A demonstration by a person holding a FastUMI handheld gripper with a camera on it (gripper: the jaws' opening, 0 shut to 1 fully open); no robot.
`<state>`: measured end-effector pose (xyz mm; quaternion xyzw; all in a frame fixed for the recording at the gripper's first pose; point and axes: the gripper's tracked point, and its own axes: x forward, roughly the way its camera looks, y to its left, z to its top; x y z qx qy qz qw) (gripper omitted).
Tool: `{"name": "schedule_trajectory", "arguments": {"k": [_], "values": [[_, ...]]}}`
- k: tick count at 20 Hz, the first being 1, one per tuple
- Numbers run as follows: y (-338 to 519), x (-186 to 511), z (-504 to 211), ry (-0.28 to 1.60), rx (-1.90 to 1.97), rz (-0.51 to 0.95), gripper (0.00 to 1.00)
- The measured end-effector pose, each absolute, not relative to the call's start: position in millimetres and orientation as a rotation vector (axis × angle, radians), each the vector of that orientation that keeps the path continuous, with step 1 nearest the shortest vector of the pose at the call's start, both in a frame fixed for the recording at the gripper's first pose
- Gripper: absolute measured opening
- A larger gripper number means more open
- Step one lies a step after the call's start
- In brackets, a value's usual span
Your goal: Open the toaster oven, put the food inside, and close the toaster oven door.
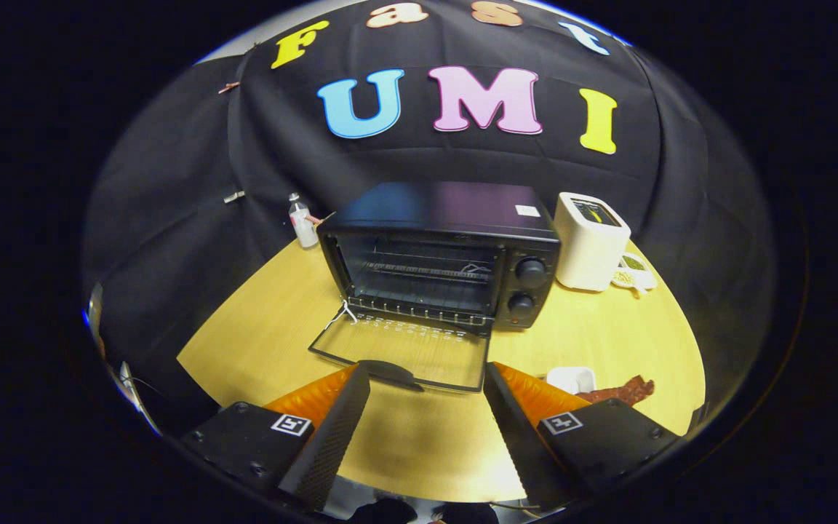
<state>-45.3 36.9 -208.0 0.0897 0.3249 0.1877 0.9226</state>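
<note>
On the yellow counter the toaster oven stands with its glass door folded down flat, so the opening step looks done. The tongs hang just before the door's handle, their 2 fingers spread apart and holding nothing. The food, a reddish-brown strip like bacon, lies to the right of the tongs beside a small white dish. I judge it light, thin and floppy, maybe greasy, so it may slip or sag. Taking it near its middle, gently, seems safest.
</note>
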Motion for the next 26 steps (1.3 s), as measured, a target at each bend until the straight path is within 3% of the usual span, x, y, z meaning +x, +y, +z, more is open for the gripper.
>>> {"name": "schedule_trajectory", "arguments": {"k": [11,16,18,19,20,23,26], "values": [[-137,-21,-262,0.908,0.277,0.435,0.96],[-152,-13,-326,1.072,0.393,0.470,0.96],[-147,-15,-344,1.119,0.417,0.486,0.90],[-144,-16,-350,1.143,0.429,0.492,0.78],[-139,-17,-355,1.163,0.448,0.504,0.72],[-133,-18,-353,1.197,0.539,0.509,0.22],[-137,-17,-349,1.150,0.514,0.485,0.12]]}}
